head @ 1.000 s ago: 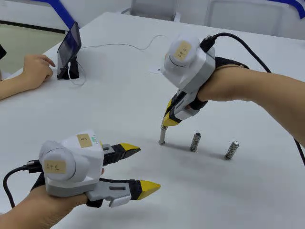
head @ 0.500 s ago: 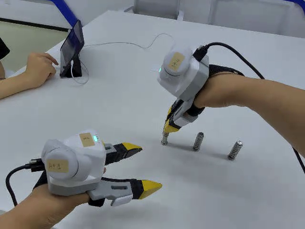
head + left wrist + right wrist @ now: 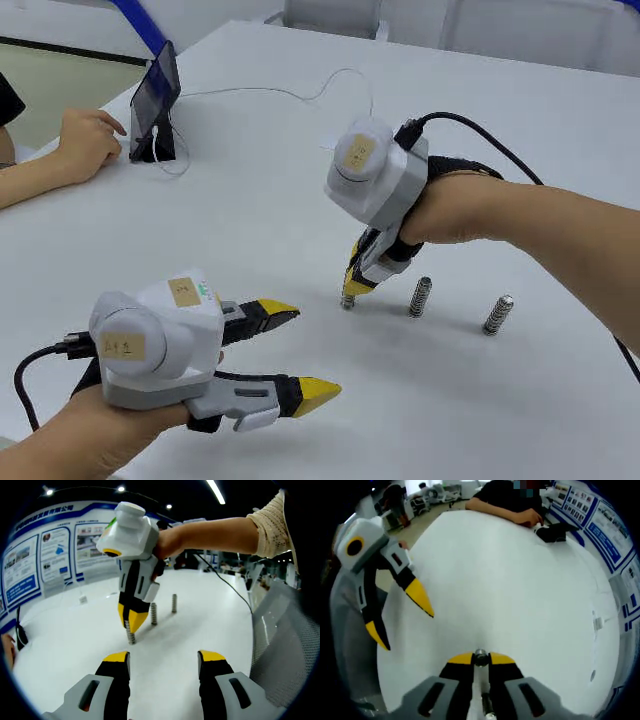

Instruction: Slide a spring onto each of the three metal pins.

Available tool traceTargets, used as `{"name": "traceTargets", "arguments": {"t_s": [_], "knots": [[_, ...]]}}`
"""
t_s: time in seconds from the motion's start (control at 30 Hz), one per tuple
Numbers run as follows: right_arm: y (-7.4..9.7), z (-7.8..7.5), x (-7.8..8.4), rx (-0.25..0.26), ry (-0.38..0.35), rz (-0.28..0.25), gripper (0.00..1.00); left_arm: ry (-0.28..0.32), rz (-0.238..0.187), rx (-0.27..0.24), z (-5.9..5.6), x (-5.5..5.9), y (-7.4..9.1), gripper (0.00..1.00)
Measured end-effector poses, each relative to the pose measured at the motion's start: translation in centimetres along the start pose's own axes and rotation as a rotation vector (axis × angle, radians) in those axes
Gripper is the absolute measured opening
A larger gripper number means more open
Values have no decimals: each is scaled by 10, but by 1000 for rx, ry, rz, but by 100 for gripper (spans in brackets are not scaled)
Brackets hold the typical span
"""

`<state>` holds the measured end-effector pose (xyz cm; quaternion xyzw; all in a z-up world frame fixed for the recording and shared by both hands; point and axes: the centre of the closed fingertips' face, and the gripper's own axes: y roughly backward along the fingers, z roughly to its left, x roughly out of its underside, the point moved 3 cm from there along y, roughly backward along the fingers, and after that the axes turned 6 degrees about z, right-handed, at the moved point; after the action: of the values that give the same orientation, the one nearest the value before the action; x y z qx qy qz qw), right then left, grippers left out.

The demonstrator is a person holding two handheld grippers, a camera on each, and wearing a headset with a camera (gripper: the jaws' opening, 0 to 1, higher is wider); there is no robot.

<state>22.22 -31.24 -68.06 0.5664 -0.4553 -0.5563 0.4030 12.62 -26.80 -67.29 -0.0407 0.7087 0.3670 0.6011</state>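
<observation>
tongs on the left (image 3: 313, 350) are held apart and empty, low over the bench (image 3: 250, 200), seemingly parked clear of the work. the right tongs (image 3: 353, 289) are pointed steeply down and closed on a spring (image 3: 131, 636) at the leftmost pin (image 3: 347, 301), so that it can be pushed down the shaft. further right, a middle spring (image 3: 421, 296) and a right-hand spring (image 3: 497, 314) are seated on their upright pins.

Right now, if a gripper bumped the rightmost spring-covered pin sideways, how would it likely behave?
The rightmost pin stands upright and slim on the white table, with no wide base visible, so it would probably tip rather than slide. Being round, it would likely roll once down. The open coils of its spring would probably flex if pinched.
</observation>
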Motion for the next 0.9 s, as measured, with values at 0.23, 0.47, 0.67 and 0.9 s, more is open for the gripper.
{"name": "traceTargets", "arguments": {"t_s": [0.23, 0.47, 0.67, 0.9], "knots": [[-6, 0, 3, 2, -11, 0, 13, 2, 0, -3, 1, 0, 1, 55], [-6, 1, 5, 7, -12, -13, 14, 2, 0, -5, 1, -1, 1, 55], [-1, 2, 7, 15, -19, -33, 18, 2, -2, -9, 2, -2, 1, 56], [9, 3, 10, 31, -36, -73, 23, 0, -1, -11, 3, -3, 1, 56]]}}
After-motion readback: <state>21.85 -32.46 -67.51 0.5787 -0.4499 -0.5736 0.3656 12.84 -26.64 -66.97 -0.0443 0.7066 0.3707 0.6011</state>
